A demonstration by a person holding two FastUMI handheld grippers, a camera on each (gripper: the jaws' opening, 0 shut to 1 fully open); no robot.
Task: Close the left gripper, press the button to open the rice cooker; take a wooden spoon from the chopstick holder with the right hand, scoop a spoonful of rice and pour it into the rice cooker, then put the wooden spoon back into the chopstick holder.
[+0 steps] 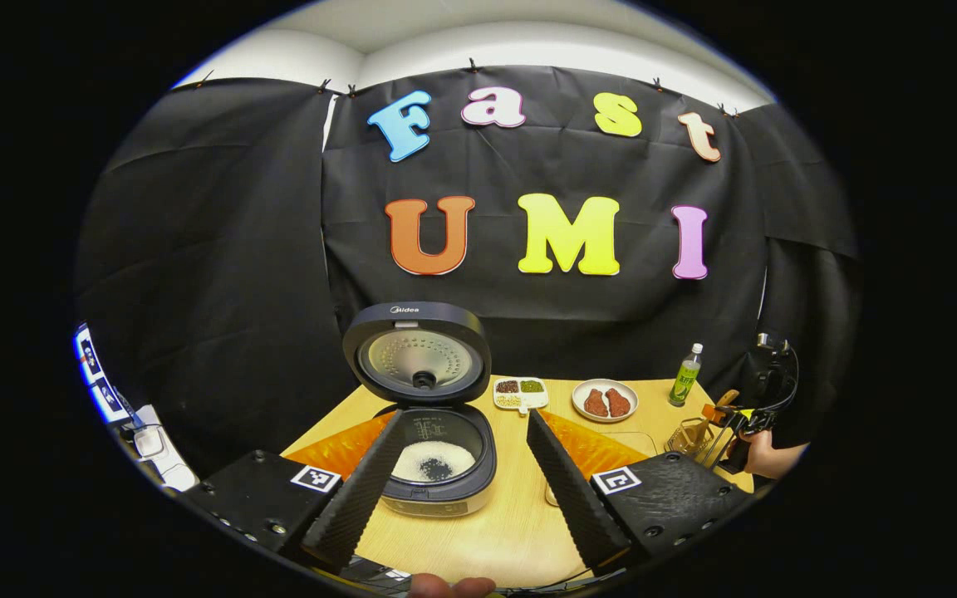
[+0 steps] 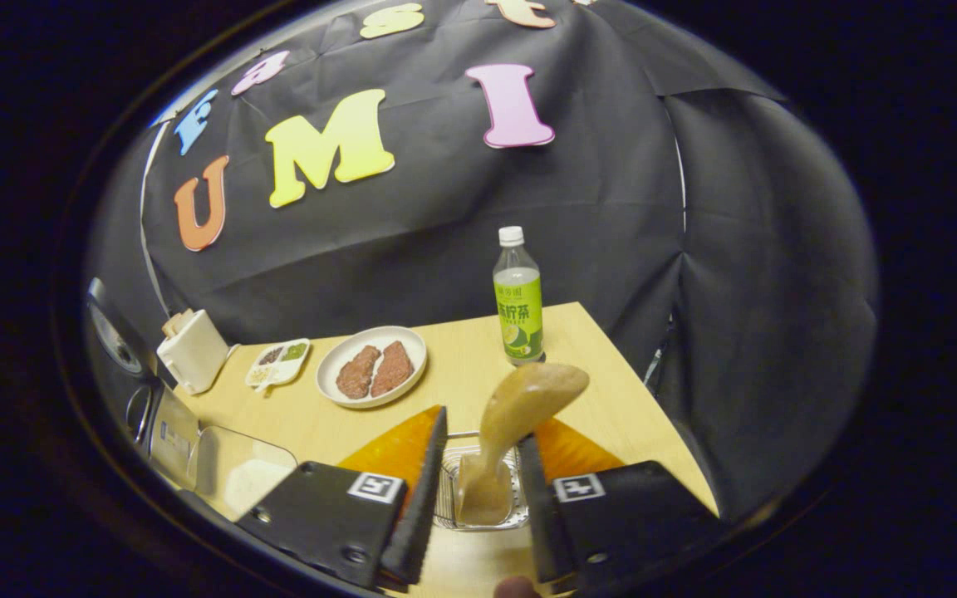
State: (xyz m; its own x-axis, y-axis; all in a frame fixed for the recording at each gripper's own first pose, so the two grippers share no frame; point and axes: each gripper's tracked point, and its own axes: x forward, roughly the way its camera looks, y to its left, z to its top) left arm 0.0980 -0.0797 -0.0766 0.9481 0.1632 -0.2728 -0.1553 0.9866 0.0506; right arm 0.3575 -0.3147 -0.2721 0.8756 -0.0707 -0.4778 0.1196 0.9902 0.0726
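A pale wooden spoon (image 2: pixel 520 407) stands bowl-up in the wire chopstick holder (image 2: pixel 449 498), between the right gripper's (image 2: pixel 478 490) spread, non-touching fingers.

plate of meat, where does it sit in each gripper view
Left gripper view: the plate of meat lies right of centre at the table's far edge, between the divided seasoning dish and the green bottle.
Right gripper view: the plate lies left of centre, mid-height.
Shared landmark: the green bottle, to the plate's right in both.
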